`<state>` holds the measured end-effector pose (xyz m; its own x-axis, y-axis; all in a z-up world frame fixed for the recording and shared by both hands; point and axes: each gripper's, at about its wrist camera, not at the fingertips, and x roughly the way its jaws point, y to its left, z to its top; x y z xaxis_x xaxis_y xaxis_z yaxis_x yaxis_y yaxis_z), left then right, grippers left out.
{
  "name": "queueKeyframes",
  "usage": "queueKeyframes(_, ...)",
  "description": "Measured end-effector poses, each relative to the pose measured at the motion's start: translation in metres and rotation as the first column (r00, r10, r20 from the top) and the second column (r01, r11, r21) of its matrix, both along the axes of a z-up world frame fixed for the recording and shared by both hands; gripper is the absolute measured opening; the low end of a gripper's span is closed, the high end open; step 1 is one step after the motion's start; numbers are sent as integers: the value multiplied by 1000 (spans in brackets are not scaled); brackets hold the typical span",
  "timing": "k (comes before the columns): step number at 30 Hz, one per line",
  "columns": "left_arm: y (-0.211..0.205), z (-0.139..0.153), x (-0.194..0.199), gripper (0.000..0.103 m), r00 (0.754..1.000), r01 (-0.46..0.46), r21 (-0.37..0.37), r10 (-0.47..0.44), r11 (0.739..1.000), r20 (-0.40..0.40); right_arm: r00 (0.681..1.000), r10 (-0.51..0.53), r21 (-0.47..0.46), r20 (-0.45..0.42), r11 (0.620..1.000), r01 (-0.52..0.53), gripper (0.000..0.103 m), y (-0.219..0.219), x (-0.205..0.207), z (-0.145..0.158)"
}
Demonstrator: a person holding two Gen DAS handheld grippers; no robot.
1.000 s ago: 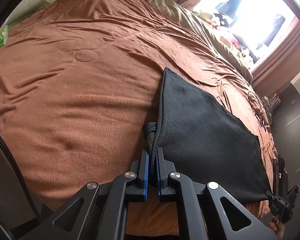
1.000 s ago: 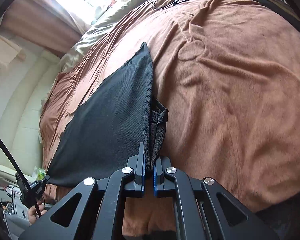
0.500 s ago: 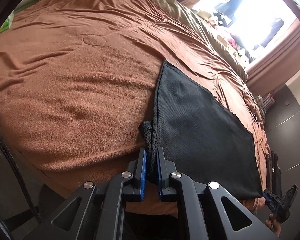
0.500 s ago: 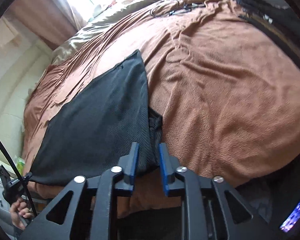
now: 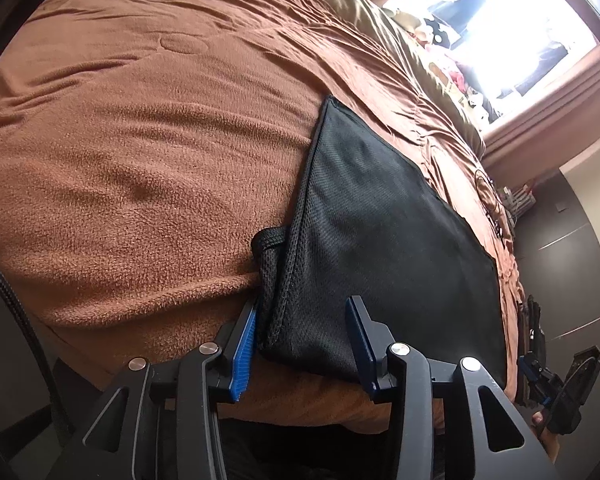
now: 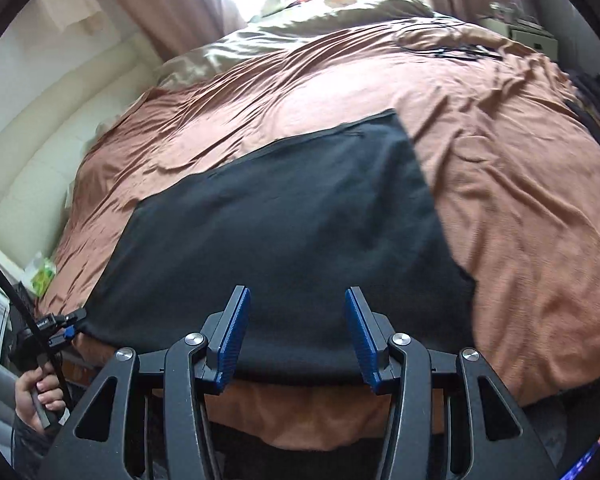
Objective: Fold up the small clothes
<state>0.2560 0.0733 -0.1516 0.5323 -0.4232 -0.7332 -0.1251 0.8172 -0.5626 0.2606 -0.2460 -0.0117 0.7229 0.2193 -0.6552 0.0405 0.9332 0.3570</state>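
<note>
A black mesh garment (image 5: 380,240) lies flat on the brown blanket (image 5: 140,140), its near edge at the bed's front edge. My left gripper (image 5: 302,340) is open, its blue pads standing either side of the garment's near left corner, where a folded hem bunches (image 5: 268,248). In the right wrist view the same garment (image 6: 284,220) spreads out ahead, and my right gripper (image 6: 296,332) is open just over its near edge, holding nothing. The other handheld gripper (image 6: 48,328) shows at the garment's far left corner, held by a hand (image 6: 36,396).
The brown blanket (image 6: 520,200) covers the bed, with an olive sheet (image 6: 300,36) and clutter near the bright window (image 5: 500,20). Black cables (image 6: 452,50) lie at the far right of the bed. A dark wardrobe (image 5: 572,260) stands on the right side.
Both grippers have opened and let go of the garment's corners. The garment has settled flat on the blanket, and the right camera has swung round to face across it.
</note>
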Motion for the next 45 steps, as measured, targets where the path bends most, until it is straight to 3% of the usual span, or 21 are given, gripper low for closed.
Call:
queueKeyframes(13, -2, -1, 12, 44, 1000, 4, 6, -4, 1000, 5, 984, 161, -16, -73, 986, -163, 19, 58, 83, -20)
queueKeyframes(18, -1, -4, 13, 27, 999, -30, 2, 30, 1000, -15, 973, 203, -39, -109, 977, -208, 11, 74, 111, -29)
queueKeyframes(26, 3, -7, 19, 17, 998, -51, -19, 51, 999, -31, 964, 203, -25, -170, 977, -210, 10, 82, 166, -42)
queueKeyframes(45, 9, -14, 17, 17, 990, -128, -88, 122, 988, -73, 967, 164, -48, -196, 983, -176, 4, 82, 269, -43)
